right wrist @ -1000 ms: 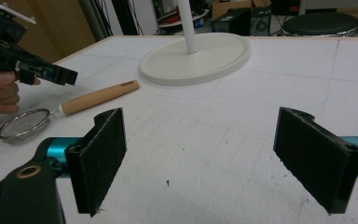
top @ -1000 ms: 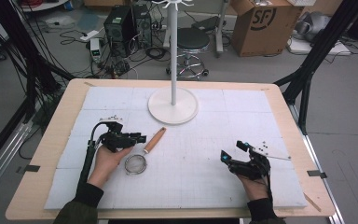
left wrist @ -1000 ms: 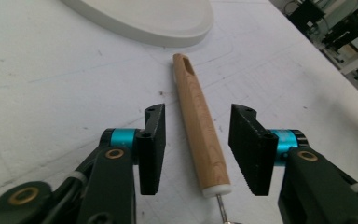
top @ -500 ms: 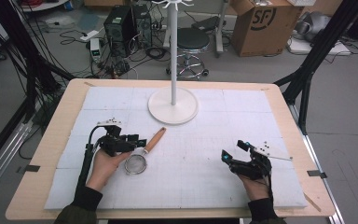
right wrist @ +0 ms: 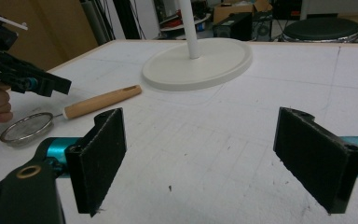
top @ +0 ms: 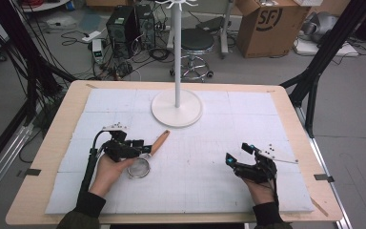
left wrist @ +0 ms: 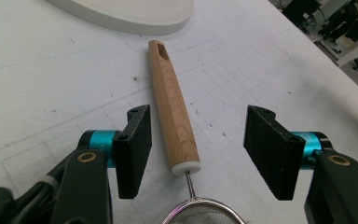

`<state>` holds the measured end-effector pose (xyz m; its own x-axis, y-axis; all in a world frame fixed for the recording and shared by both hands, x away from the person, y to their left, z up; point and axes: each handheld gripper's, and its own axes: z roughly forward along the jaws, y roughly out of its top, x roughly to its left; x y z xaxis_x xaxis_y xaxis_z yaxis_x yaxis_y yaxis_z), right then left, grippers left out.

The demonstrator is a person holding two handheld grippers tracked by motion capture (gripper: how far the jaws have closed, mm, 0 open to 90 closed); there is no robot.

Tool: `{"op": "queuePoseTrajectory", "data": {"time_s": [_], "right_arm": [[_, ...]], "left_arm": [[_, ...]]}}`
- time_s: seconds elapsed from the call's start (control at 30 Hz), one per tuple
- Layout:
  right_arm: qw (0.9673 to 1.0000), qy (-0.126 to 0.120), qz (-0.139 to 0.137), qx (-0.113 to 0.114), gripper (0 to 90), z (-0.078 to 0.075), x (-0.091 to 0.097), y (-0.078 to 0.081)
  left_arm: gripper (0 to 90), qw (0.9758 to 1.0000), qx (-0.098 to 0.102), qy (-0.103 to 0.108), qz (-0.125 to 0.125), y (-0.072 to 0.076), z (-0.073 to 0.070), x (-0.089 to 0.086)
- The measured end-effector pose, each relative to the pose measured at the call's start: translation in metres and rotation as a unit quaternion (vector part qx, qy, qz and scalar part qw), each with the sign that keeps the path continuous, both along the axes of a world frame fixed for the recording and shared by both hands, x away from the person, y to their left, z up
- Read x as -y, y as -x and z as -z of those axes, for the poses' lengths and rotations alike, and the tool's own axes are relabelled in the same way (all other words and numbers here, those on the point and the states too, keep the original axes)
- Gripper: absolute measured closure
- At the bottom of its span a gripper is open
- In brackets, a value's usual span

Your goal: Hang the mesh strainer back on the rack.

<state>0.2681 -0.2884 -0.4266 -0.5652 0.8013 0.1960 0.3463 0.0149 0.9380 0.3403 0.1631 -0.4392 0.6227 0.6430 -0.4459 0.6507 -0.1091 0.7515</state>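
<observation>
High view: the strainer point(top: 145, 160) lies on the white mat point(top: 209, 143), left of the centre of the frame, with its wooden handle point(top: 159, 141) pointing to the upper right, toward the round base of the stand point(top: 177, 107). The left gripper point(top: 140, 145) is over the place where the handle meets the mesh bowl point(top: 139, 168).

Left gripper view shows the handle point(left wrist: 173, 106) lying between the two jaws, a little nearer to the left one, and neither pad touches it. These jaws have just been opening and now stand wide, so the strainer is released.

At the lower right of the high view the right gripper point(top: 238, 155) rests on the mat, well apart from the strainer. Its jaws are spread too, with bare mat between them.
</observation>
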Motion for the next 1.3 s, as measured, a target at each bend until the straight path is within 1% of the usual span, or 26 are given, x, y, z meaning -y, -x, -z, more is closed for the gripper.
{"op": "queuePoseTrajectory", "data": {"time_s": [0.07,0.2,0.27,0.37,0.43,0.47,0.57,0.7,0.73,0.77,0.83,0.87,0.9,1.0,1.07,1.13,1.17,1.3], "right_arm": [[1.0,-0.001,-0.001,-0.001,16.0,0.0,0.0,0.0],[1.0,-0.001,-0.002,-0.002,16.0,0.0,0.0,0.0],[1.0,-0.002,-0.001,-0.003,16.0,0.0,0.001,0.0],[1.0,-0.003,-0.001,-0.003,16.0,0.0,0.001,0.001],[1.0,-0.004,-0.001,-0.004,16.0,0.0,0.001,0.001],[1.0,-0.002,-0.001,0.0,16.0,0.0,0.001,0.0],[1.0,-0.003,0.0,-0.003,16.0,0.0,0.001,0.001],[1.0,-0.003,0.0,-0.002,16.0,0.0,0.001,0.0],[1.0,-0.002,0.0,-0.002,16.0,0.0,0.001,0.0],[1.0,-0.003,0.0,-0.004,16.0,0.0,0.001,0.001],[1.0,-0.003,0.001,-0.004,16.0,0.0,0.001,0.001],[1.0,-0.002,0.0,-0.001,16.0,0.0,0.002,0.0],[1.0,-0.002,0.001,0.0,16.0,0.0,0.002,0.0],[1.0,-0.003,0.001,-0.003,16.0,0.0,0.003,0.001],[1.0,-0.002,0.004,-0.001,16.0,0.0,0.004,0.001],[1.0,-0.004,0.005,-0.004,16.1,0.0,0.004,0.002],[1.0,-0.004,0.005,-0.005,16.1,0.0,0.004,0.002],[1.0,-0.004,0.006,-0.003,16.1,0.001,0.004,0.002]], "left_arm": [[42.0,1.0,0.0,-0.003,0.003,0.0,0.001,0.002],[43.3,0.9998,-0.009,-0.012,0.011,-0.001,0.002,0.007],[43.9,0.9998,-0.007,-0.017,0.01,-0.002,0.003,0.01],[44.5,0.9996,-0.011,-0.024,0.011,-0.003,0.003,0.011],[45.5,0.9992,-0.02,-0.032,0.011,-0.003,0.005,0.013],[45.5,0.999,-0.023,-0.037,0.011,-0.004,0.005,0.014],[45.3,0.9982,-0.032,-0.047,0.016,-0.004,0.007,0.016],[44.8,0.9973,-0.037,-0.058,0.024,-0.005,0.009,0.021],[44.9,0.9969,-0.036,-0.065,0.024,-0.005,0.009,0.022],[44.8,0.997,-0.037,-0.065,0.02,-0.004,0.009,0.023],[45.4,0.9964,-0.04,-0.071,0.022,-0.005,0.009,0.024],[45.9,0.9962,-0.04,-0.074,0.024,-0.005,0.009,0.024],[46.3,0.9956,-0.041,-0.081,0.025,-0.005,0.009,0.024],[47.1,0.9949,-0.039,-0.09,0.023,-0.005,0.009,0.027],[47.8,0.9946,-0.038,-0.094,0.02,-0.005,0.009,0.028],[48.7,0.9943,-0.033,-0.1,0.016,-0.004,0.009,0.03],[50.2,0.9935,-0.028,-0.11,0.015,-0.004,0.008,0.031],[52.5,0.9909,-0.009,-0.134,0.007,-0.002,0.008,0.039]]}}
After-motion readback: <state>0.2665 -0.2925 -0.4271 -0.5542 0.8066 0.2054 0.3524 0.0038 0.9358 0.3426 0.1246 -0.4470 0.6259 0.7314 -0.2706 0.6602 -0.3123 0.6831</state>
